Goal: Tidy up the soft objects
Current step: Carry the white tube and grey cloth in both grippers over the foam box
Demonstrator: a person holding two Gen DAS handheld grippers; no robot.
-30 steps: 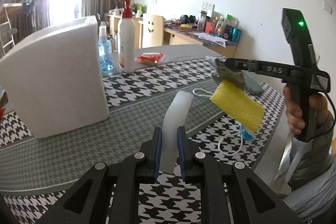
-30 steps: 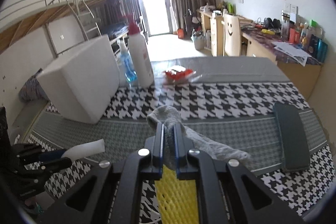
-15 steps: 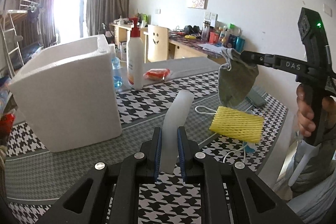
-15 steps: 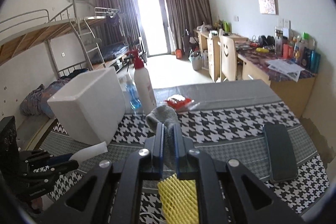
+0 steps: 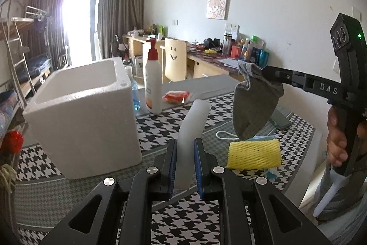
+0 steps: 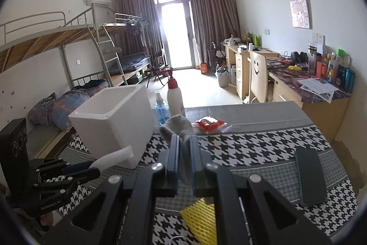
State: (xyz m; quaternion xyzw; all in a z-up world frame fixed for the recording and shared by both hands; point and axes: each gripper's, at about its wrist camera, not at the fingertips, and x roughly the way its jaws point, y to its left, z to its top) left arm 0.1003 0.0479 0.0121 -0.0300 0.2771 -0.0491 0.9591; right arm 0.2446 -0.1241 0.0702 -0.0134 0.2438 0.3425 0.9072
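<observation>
**Grey sock and foam strip both in the air, white box is the place to aim**

Grey sock (image 5: 254,105) is pinched at its cuff in the right gripper (image 6: 183,150), jaws clamped on the fabric, and the rest hangs straight down, clear of the tablecloth (image 5: 229,222). The left gripper (image 5: 185,153) is squeezed tight on a white foam strip (image 5: 193,128), long axis running out along the fingers and tilting up.

Taking the white foam box (image 5: 84,116) as the landmark: its open top faces up, and it sits ahead and to the left of both grippers. The strip's tip is just beside the box's near right corner, so I'd say the left hand is the nearer one. The sock is well to the right of the box, so it has farther to swing. The yellow foam net (image 5: 254,154) lies flat on the cloth right of the box, under the sock, not picked up yet.
</observation>
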